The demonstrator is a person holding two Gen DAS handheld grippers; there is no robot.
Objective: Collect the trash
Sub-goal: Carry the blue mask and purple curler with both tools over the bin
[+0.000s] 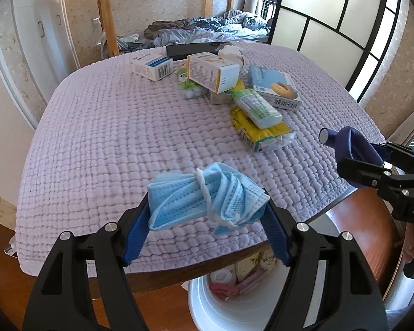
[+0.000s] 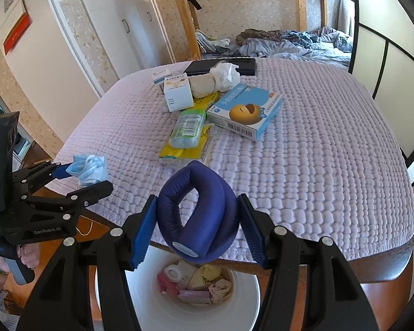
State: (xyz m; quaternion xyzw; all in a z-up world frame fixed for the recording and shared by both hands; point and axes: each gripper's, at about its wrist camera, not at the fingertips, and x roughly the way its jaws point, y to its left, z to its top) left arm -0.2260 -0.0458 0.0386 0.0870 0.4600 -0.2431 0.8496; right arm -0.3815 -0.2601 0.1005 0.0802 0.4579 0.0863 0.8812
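My left gripper (image 1: 207,215) is shut on a crumpled blue face mask (image 1: 204,195) and holds it over the table's front edge; it also shows in the right wrist view (image 2: 88,168). My right gripper (image 2: 197,220) is shut on a folded dark blue foam tube (image 2: 198,218), held above the white trash bin (image 2: 245,298); the tube also shows in the left wrist view (image 1: 350,143). The bin (image 1: 207,303) holds several scraps and sits under the table edge.
On the lilac quilted table cover (image 1: 110,138) lie medicine boxes (image 1: 212,71), a blue box (image 2: 245,113), a green bottle (image 1: 256,107), yellow tissue packs (image 1: 259,132), crumpled white tissue (image 2: 225,75) and a black case (image 2: 220,66). A bed is behind.
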